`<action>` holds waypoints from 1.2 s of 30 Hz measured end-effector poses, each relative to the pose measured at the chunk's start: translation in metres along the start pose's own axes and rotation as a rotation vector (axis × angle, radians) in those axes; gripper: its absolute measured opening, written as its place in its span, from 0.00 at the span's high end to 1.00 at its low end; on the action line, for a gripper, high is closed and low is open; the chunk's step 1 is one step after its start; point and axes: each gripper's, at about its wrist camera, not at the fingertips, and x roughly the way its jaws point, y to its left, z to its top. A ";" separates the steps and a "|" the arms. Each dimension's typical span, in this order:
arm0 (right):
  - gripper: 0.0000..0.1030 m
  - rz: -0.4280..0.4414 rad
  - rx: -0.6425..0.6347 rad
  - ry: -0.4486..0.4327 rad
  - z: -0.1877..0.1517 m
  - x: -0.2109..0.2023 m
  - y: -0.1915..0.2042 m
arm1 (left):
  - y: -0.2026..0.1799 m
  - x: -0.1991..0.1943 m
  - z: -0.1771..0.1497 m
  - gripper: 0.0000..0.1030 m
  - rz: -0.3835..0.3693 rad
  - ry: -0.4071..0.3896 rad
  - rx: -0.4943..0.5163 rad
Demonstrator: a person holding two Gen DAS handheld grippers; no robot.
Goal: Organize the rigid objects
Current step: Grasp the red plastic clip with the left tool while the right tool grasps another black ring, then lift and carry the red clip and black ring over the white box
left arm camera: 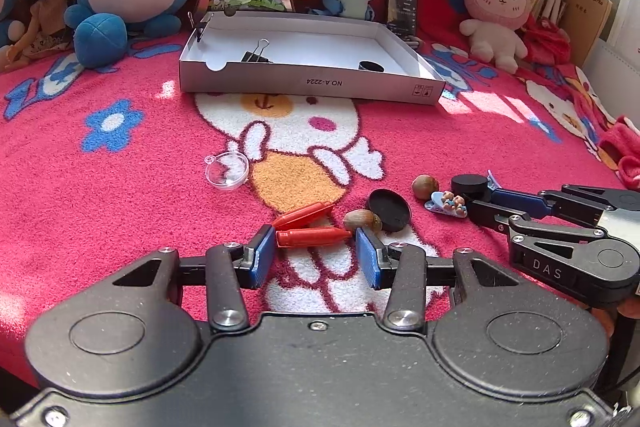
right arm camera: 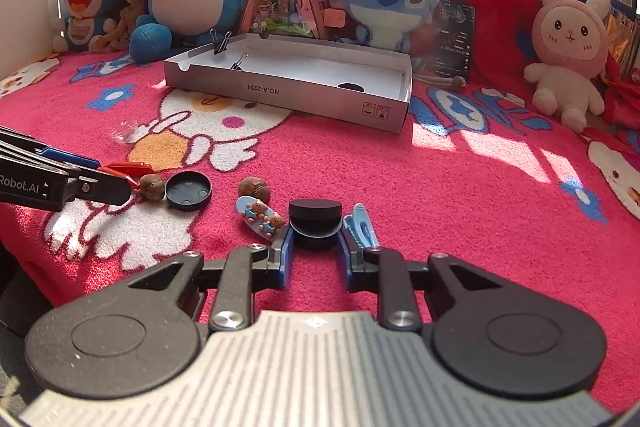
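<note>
Sitting in shallow white cardboard box point(right arm camera: 400, 107), upper centre: binder clips point(left arm camera: 256, 55), one black disc point(left arm camera: 371, 66). Still lying loose lower centre: nuts, clips, caps. Left gripper point(left arm camera: 316, 251) clamping red plastic clip point(left arm camera: 310, 237); right gripper point(right arm camera: 315, 249) gripping black round cap point(right arm camera: 315, 223).

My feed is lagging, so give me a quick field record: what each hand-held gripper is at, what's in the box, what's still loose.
left hand-held gripper: around red clip, pads at its ends
right hand-held gripper: around black cap, contact unclear
box: binder clip, black cap inside
loose on blanket: open lid, two nuts, bear clip, clear dome
</note>
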 end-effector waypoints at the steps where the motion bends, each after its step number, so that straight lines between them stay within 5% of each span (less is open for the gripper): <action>1: 0.54 0.003 0.007 -0.002 0.001 0.001 -0.001 | -0.001 0.000 0.000 0.59 -0.005 -0.002 -0.002; 13: 0.41 0.007 0.030 -0.006 0.015 0.014 -0.002 | -0.010 0.008 -0.002 0.58 0.020 -0.018 0.045; 28: 0.40 0.044 0.157 0.028 0.025 0.026 -0.014 | -0.010 0.009 -0.005 0.58 0.025 -0.030 0.062; 33: 0.62 0.049 0.163 0.027 0.026 0.026 -0.013 | -0.010 0.008 -0.005 0.59 0.029 -0.041 0.073; 36: 0.63 0.038 0.159 0.009 0.028 0.024 -0.011 | -0.008 0.005 -0.003 0.59 0.022 -0.047 0.059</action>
